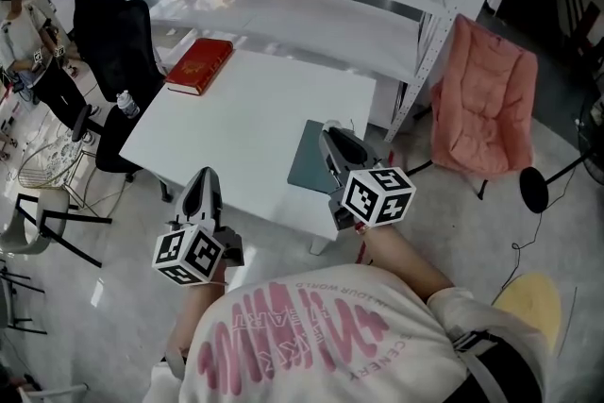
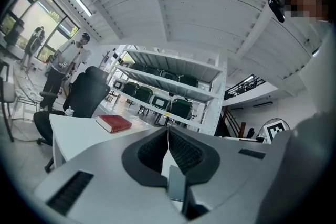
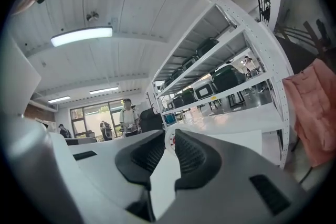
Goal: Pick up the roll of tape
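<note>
My right gripper [image 1: 330,129] is level over a grey mat [image 1: 307,167] at the right edge of the white table [image 1: 236,127]. In the right gripper view a small white roll of tape [image 3: 170,140] with a red mark sits edge-on between the tips of the right gripper [image 3: 170,136], whose pads close on it. In the head view the roll shows as a small white loop [image 1: 333,123] at those tips. My left gripper [image 1: 206,173] hangs at the table's front edge. In its own view the left gripper [image 2: 168,131] is shut, with the pads meeting and nothing between them.
A red book [image 1: 200,64] lies at the table's far left corner. Behind the table stands a white shelf [image 1: 311,5] with dark cases on top. There is a pink folding chair [image 1: 486,99] to the right, a black office chair [image 1: 113,33] to the left, and a person [image 1: 24,33] at the far left.
</note>
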